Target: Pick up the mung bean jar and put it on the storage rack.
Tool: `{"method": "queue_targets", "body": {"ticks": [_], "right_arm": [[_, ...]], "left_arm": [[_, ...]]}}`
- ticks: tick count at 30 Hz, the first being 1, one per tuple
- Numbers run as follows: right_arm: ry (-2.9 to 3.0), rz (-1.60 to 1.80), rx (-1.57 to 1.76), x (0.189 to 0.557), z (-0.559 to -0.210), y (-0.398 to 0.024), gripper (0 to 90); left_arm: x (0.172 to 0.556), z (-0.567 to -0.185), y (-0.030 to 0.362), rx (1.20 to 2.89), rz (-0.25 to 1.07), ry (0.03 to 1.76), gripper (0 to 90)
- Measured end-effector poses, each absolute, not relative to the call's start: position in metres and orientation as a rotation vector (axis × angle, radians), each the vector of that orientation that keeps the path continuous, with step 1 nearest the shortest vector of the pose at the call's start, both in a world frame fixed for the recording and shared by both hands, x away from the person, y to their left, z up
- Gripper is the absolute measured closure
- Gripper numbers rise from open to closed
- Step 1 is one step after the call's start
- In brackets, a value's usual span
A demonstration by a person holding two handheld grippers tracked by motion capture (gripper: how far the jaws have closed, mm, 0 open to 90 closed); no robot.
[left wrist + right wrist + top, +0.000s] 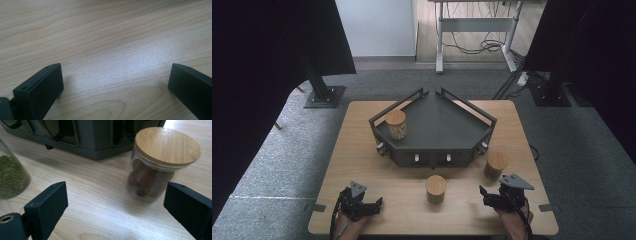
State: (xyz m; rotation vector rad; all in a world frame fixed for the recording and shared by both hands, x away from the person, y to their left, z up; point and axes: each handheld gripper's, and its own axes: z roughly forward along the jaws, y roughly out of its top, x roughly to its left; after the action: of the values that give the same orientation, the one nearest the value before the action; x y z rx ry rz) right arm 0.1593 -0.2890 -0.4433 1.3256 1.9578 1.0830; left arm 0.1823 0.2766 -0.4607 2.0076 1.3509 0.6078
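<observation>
Pale wood grain runs across the table point(362, 150), and everything here is placed from the dark rack point(432, 131) that sits at its middle. Nearest the person, well short of the rack's front, the left gripper point(371, 206) lies low over bare wood at the near left; in the left gripper view its jaws stand spread wide with nothing between them. At the near right, also short of the rack's front, the right gripper point(486, 196) is held in a hand point(514, 222), jaws likewise parted and empty. Just ahead of it, close to the rack's right front corner, stands the brown jar point(152, 170), upright, glass-walled, with a wooden lid and dark round pieces inside; it is apart from both pads. The green jar point(436, 188) stands in front of the rack's middle, between the two grippers and clear of them. Farther off, on the rack's left wing, a third jar point(396, 124) with pale contents stands upright under the same sort of lid.
</observation>
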Motion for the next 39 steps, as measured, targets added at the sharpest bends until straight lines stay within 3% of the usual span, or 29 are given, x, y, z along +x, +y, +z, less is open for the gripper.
{"method": "queue_targets", "body": {"ticks": [39], "right_arm": [[2.060,1.262,1.188,0.160,-0.438,-0.254,4.7]], "left_arm": [[0.183,-0.461,0.276,2.008,0.607,1.349,0.0]]}}
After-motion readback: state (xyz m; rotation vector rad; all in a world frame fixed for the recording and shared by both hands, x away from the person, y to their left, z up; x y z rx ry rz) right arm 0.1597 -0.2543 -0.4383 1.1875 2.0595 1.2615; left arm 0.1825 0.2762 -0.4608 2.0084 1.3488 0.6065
